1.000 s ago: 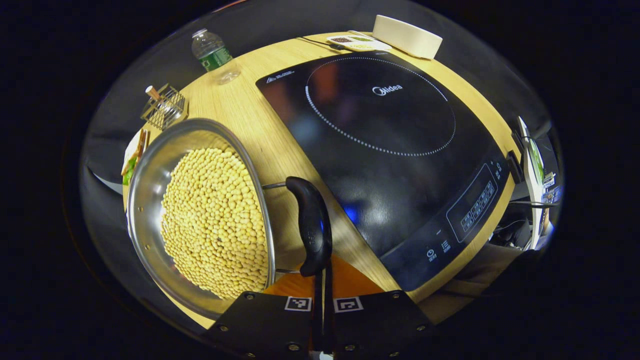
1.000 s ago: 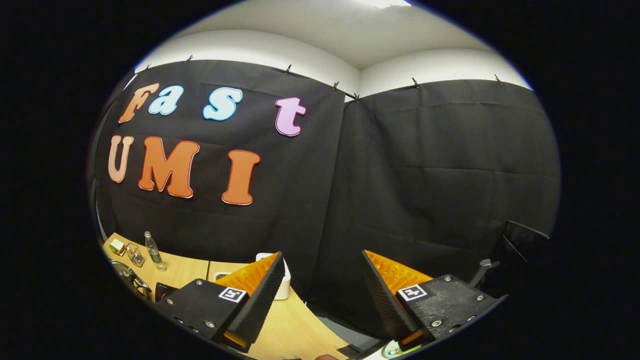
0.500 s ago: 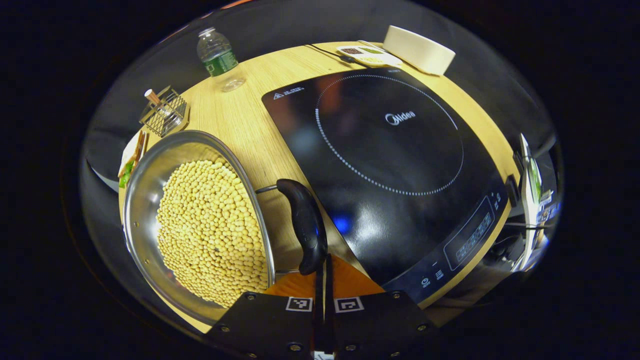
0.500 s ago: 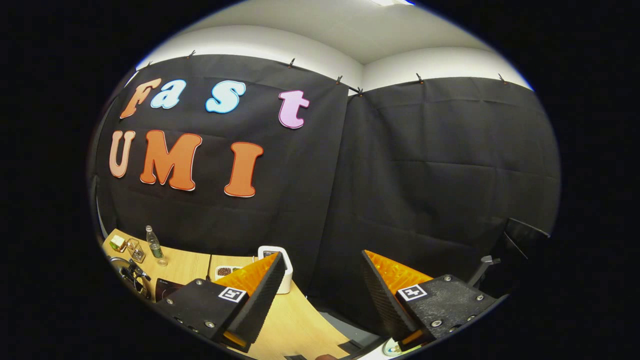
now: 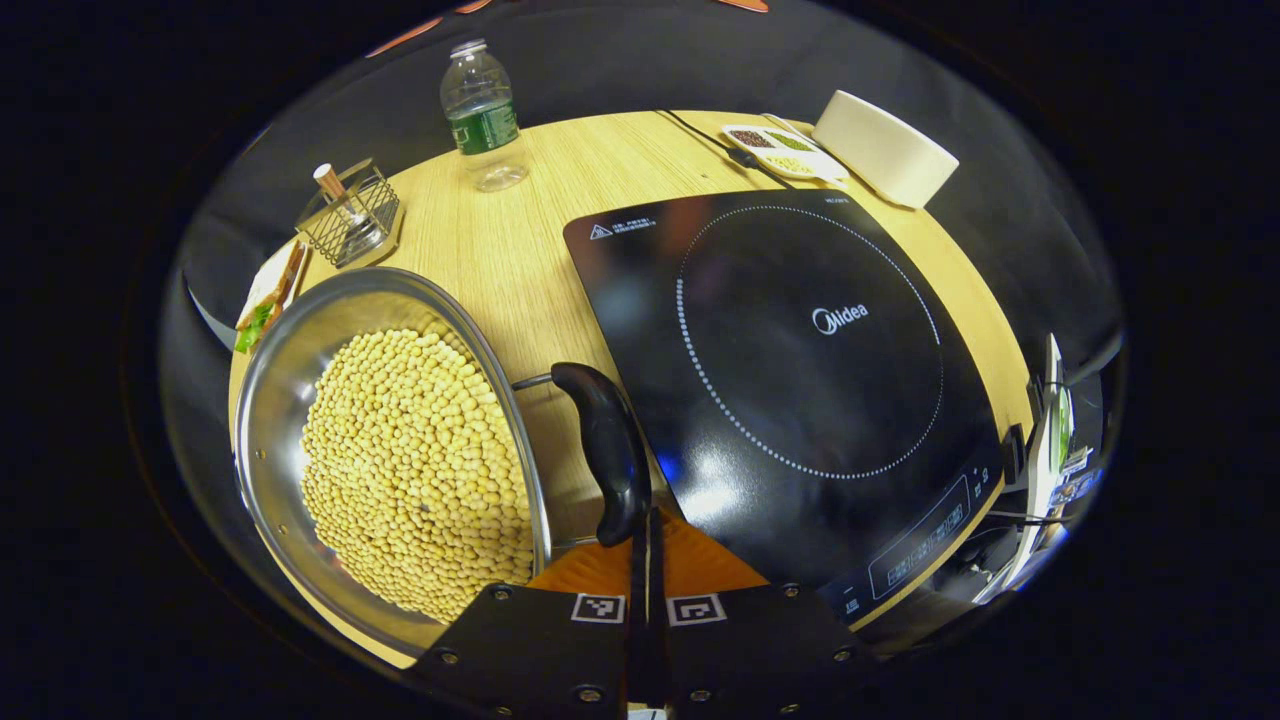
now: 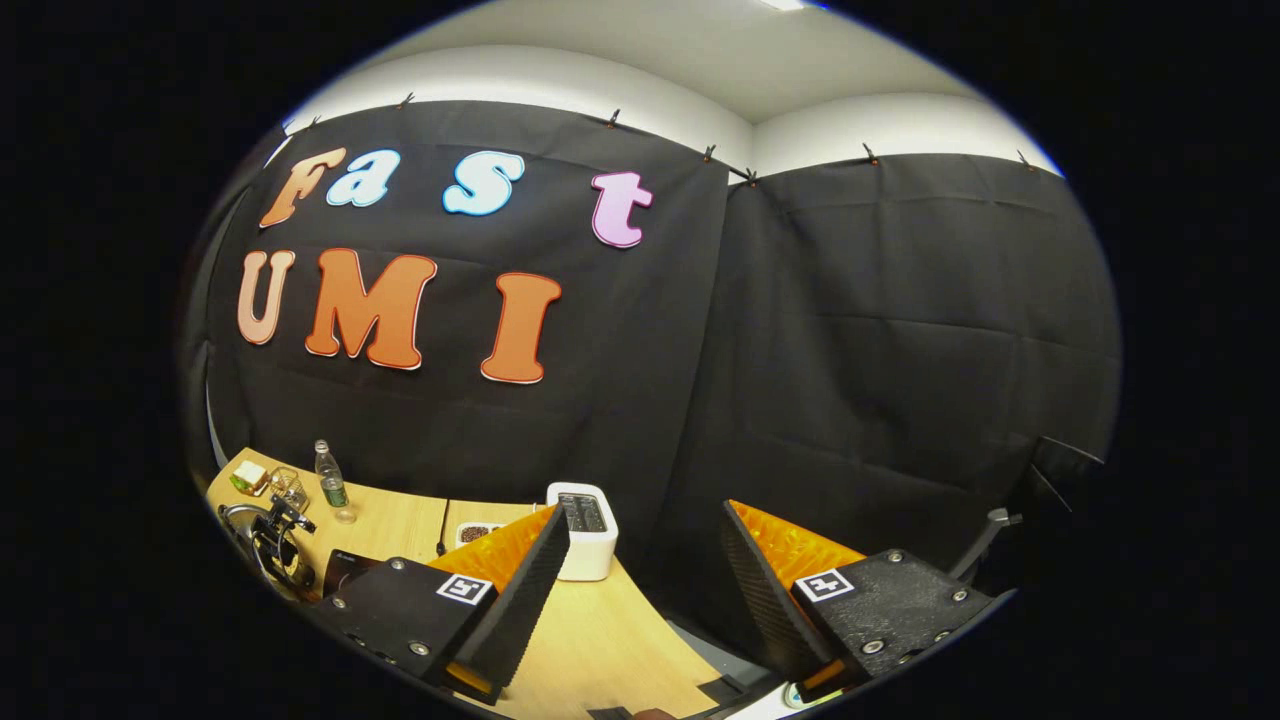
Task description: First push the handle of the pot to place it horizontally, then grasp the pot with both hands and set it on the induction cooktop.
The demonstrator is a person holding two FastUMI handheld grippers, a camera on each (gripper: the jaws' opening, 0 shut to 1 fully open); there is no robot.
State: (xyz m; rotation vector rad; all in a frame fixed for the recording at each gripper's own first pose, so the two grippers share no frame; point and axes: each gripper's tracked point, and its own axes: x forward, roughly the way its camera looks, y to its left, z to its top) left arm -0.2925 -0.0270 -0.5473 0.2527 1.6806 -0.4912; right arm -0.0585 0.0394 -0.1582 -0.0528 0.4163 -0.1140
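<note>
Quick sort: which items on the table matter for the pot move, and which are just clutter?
Job items:
- pot full of soybeans
- pot handle, left tongs shut at its end
- induction cooktop
- right tongs, open, off to the side

Clutter:
- water bottle
- wire rack
- sandwich
- divided dish
- white toaster
</note>
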